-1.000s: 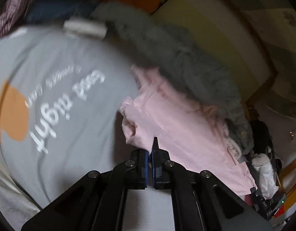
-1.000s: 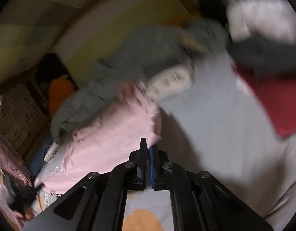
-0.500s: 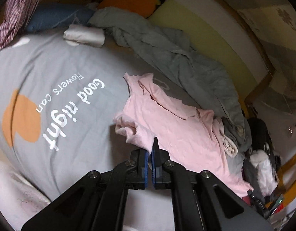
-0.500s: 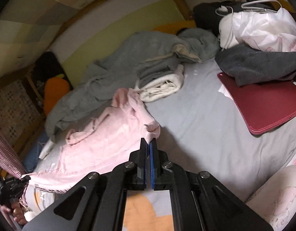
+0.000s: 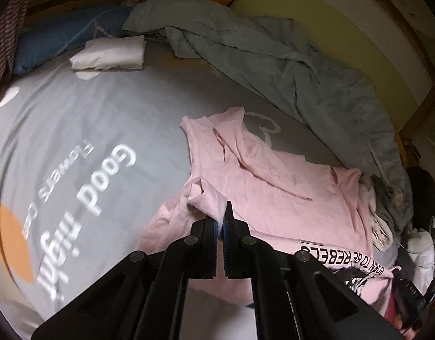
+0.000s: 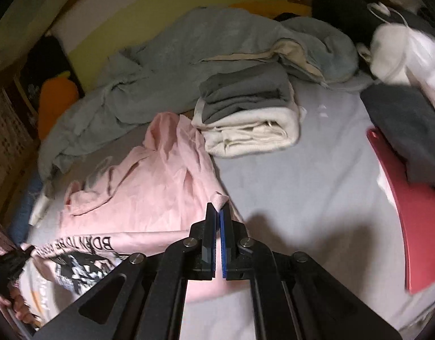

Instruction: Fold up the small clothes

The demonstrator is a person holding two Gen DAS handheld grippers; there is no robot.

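Note:
A pink T-shirt (image 5: 274,181) with a black print and lettering lies stretched over the grey bedsheet (image 5: 104,107). My left gripper (image 5: 221,212) is shut on a bunched corner of its fabric. In the right wrist view the same pink T-shirt (image 6: 149,187) spreads to the left, and my right gripper (image 6: 217,212) is shut on another corner, a small fold of pink cloth sticking up between the pads. The shirt hangs taut between both grippers, its printed side turned toward me.
A rumpled grey-green blanket (image 5: 288,65) runs along the back. A folded white cloth (image 5: 110,53) and blue pillow (image 5: 67,34) lie far left. A folded stack of grey and cream clothes (image 6: 245,116), a red board (image 6: 410,221) and dark garment (image 6: 410,130) lie right.
Both grippers have pulled back toward me with the pink shirt, drawing it flatter across the sheet so the printed lettering now shows. Both stayed shut on the cloth.

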